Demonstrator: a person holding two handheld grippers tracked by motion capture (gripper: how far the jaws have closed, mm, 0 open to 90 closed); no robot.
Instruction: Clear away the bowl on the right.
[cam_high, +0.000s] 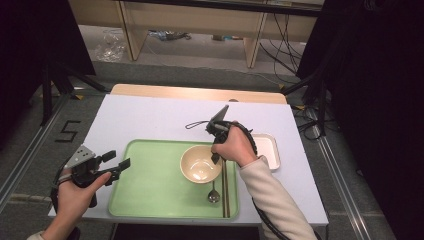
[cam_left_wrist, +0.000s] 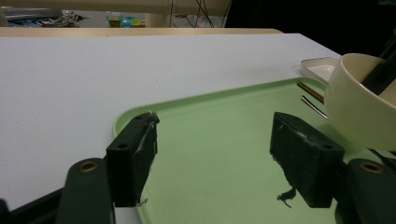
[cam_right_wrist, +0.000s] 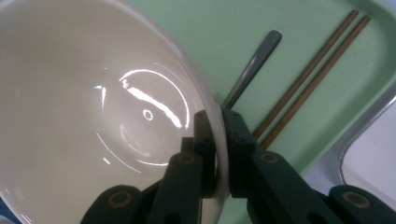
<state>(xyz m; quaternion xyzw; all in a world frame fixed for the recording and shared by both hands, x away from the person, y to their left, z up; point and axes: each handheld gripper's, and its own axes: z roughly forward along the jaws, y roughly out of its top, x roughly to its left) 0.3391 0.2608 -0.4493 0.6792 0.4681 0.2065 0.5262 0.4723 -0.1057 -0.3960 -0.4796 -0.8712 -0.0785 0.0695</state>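
Cream bowl pinched by its rim over the green tray

Nearest, the left gripper (cam_left_wrist: 215, 154) hangs spread and empty above the tray's (cam_high: 150, 200) near-left corner. Farther in, the right gripper (cam_right_wrist: 218, 140) is pressed onto the wall of the bowl (cam_high: 200, 164) — one jaw inside, one outside — at the tray's middle, beside the spoon (cam_right_wrist: 254, 65) and chopsticks (cam_right_wrist: 310, 74). The bowl looks stiff, glossy and likely slippery — probably breakable; a rim pinch suits it, kept firm and level. Beyond lies a white dish (cam_high: 267, 150).
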